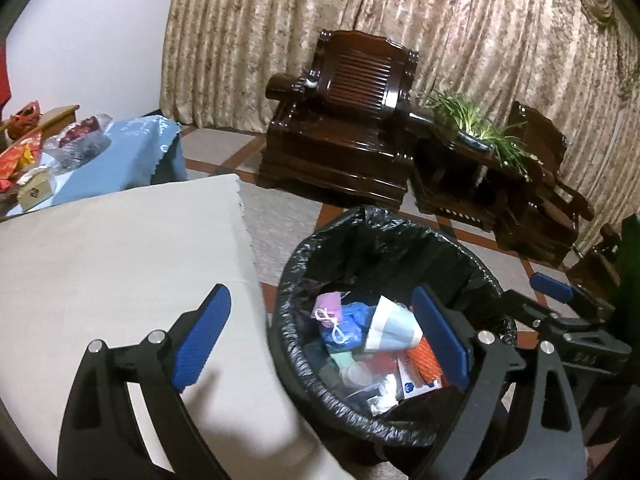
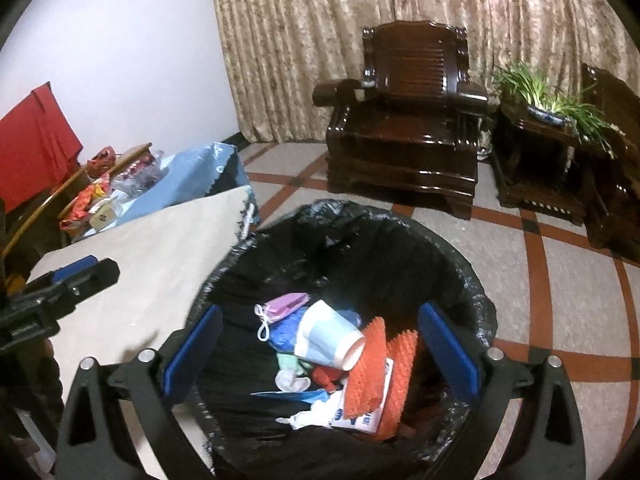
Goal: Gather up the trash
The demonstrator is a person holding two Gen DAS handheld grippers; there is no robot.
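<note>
Both grippers sit above the bin (image 2: 472, 280), jaws spread wide, nothing between the pads. Left gripper (image 1: 324, 336): one finger over the table (image 1: 120, 248), the other over the bin's inside. Right gripper (image 2: 320, 344): both fingers straddle the bin opening. It also shows at the right edge of the left view, off the bin's rim.

Bin stands on the floor just beside the table edge, lined with a black bag (image 1: 360, 424). Trash lies at the bottom: paper cup (image 2: 328, 340) on its side, orange spiky piece (image 2: 376, 372) touching it, purple item with white cord (image 2: 280, 306), blue wrapper (image 1: 352, 320), white scraps (image 2: 316, 412), printed card (image 2: 368, 416). Table top near the bin is bare.

Background: armchair (image 2: 404, 120), plant (image 2: 548, 100), curtain (image 2: 400, 0).
</note>
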